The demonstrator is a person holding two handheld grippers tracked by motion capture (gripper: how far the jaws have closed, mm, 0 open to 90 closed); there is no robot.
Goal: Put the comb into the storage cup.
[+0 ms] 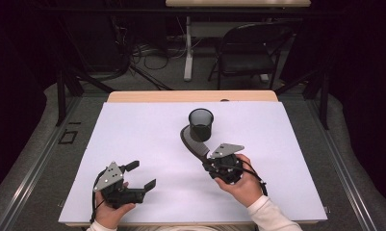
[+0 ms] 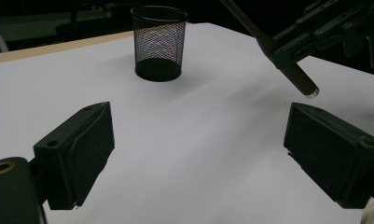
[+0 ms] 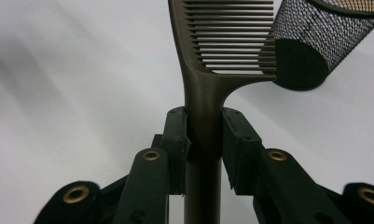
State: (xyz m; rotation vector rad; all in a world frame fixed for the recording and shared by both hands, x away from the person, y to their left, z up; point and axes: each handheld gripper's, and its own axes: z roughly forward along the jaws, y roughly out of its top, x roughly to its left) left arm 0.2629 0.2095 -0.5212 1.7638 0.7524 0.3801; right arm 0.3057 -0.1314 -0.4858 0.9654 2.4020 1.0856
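The right gripper [image 1: 209, 160] is clenched on the handle of a dark comb [image 3: 224, 51]; in the right gripper view both pads press on the handle from either side, just below where the teeth begin. The comb is lifted off the white counter [image 1: 133, 139] and its toothed end reaches toward the black mesh cup [image 1: 201, 124], which stands upright near the far middle of the counter. In the high view the comb's head is just beside the cup, on its left, not yet inside.

The step in hand seems to be to put the comb into the cup. To do it well, the right hand should first raise the comb so the far end is above the rim, then tilt it more upright and lower it slowly through the opening. The cup looks light, so a touch on the rim could push it over or slide it; it is better to come from above than from the side. The grip should stay firm until the comb rests on the bottom or leans against the wall.

The left gripper [image 1: 141, 174] is released, its jaws wide apart and nothing between them, near the front left of the counter. It could steady the cup if needed.
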